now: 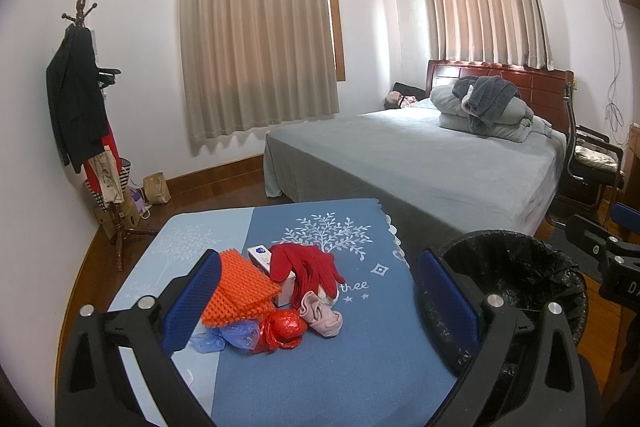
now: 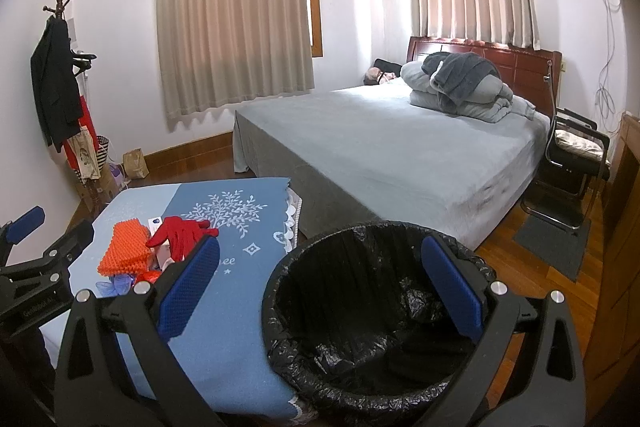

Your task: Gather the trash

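Note:
A pile lies on the blue-clothed table: an orange bumpy mat, red gloves, a white box, a pink cloth, a crumpled red wrapper and a blue plastic wad. My left gripper hangs open over the pile, holding nothing. A bin with a black liner stands at the table's right side. My right gripper is open above the bin's near rim, empty. The same pile, with the orange mat and red gloves, appears at the left of the right wrist view.
A bed with folded grey bedding stands behind the table. A coat rack with dark clothes and bags fills the left corner. A black chair and a dark floor mat sit right of the bed on wooden floor.

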A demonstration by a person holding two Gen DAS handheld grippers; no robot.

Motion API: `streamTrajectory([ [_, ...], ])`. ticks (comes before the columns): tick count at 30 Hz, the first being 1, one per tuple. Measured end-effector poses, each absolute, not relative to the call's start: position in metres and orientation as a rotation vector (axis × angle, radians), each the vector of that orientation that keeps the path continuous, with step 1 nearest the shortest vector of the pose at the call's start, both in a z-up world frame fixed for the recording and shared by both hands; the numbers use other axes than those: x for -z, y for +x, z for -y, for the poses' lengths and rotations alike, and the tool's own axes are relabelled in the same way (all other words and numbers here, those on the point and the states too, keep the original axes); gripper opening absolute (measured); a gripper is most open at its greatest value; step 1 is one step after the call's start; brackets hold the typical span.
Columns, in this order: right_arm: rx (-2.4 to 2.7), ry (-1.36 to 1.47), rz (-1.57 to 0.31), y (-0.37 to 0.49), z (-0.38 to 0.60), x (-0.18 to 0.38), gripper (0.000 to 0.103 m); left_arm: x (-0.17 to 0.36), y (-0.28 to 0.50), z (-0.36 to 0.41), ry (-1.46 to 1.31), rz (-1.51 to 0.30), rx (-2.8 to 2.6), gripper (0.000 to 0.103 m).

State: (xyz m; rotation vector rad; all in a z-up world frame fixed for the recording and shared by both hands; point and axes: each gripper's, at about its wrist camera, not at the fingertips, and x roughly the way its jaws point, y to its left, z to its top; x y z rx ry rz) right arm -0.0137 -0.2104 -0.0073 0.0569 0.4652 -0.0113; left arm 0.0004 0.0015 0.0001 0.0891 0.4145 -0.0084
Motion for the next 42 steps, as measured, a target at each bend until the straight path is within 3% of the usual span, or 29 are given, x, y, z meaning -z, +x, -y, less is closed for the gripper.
streamTrajectory([
  [35, 0.003, 0.061, -0.475, -0.009, 0.205, 0.016, 0.098, 0.003, 0.0, -0.001, 0.085, -0.421, 0.007, 0.097],
  [42, -0.036, 0.066, -0.487, 0.009, 0.185, 0.036, 0.098, 0.027, 0.006, -0.021, 0.063, -0.432, -0.031, 0.097],
])
